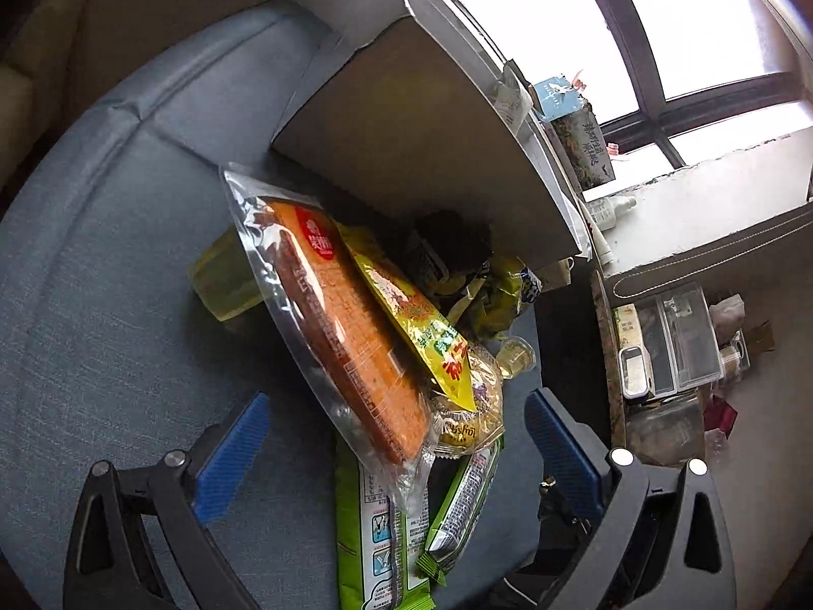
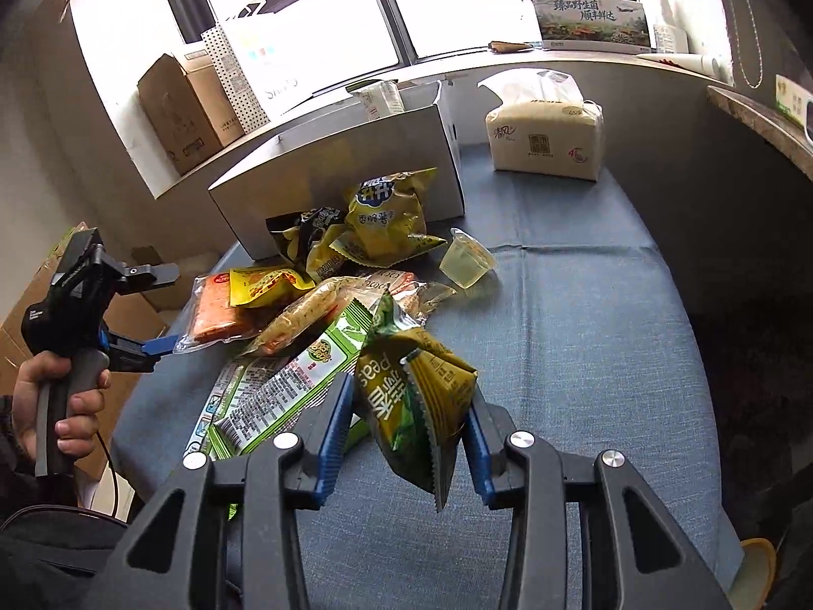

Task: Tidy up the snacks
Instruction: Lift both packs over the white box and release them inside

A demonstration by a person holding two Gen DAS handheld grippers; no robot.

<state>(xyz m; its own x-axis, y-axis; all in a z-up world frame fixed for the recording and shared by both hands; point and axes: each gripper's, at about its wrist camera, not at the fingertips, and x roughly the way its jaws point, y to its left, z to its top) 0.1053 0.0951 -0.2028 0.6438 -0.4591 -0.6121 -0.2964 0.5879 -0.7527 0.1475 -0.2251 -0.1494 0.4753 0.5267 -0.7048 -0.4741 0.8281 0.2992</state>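
A pile of snack packets lies on a blue-grey cloth (image 2: 584,305) in front of an open white cardboard box (image 2: 345,162). My right gripper (image 2: 409,437) is shut on a green pea snack packet (image 2: 411,406), held above the cloth. My left gripper (image 1: 391,452) is open and empty, straddling the near end of the pile over a clear packet of orange biscuits (image 1: 350,325) and a green packet (image 1: 371,534). The left gripper also shows in the right wrist view (image 2: 162,305), beside the biscuit packet (image 2: 218,315). A yellow chips bag (image 2: 386,213) leans on the box.
A jelly cup (image 2: 467,259) sits right of the pile. A tissue pack (image 2: 546,132) stands at the back right. The window ledge (image 2: 559,58) holds cartons and a paper bag (image 2: 259,66). A side counter (image 1: 676,345) holds clear bins.
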